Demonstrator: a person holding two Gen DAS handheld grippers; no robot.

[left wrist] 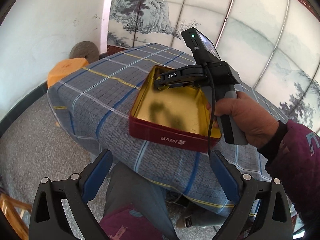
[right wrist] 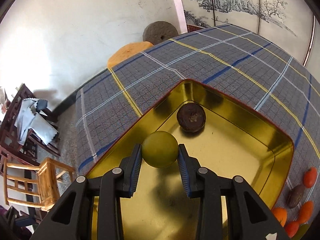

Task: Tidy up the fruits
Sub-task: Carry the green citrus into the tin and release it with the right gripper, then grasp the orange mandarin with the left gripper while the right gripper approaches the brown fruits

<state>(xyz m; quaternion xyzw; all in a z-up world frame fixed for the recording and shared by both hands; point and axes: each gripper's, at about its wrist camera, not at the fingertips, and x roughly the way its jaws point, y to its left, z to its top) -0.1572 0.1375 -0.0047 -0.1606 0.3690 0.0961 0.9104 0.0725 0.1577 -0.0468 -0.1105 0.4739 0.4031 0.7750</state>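
The right claw (right wrist: 160, 156) is clamping a green round fruit (right wrist: 160, 149) between its ribbed pads, hanging over the gold inside of a red tin (right wrist: 280, 140). A dark brown fruit (right wrist: 191, 118) is lying in the tin's far corner, just beyond the green one and apart from it. Outside the tin's right wall, orange fruits (right wrist: 310, 177) and another brown one are sitting on the checked cloth of the surface (right wrist: 200, 60). The left claw (left wrist: 160, 178) is gaping wide with nothing between its blue pads, hovering off the surface's near edge, short of the tin.
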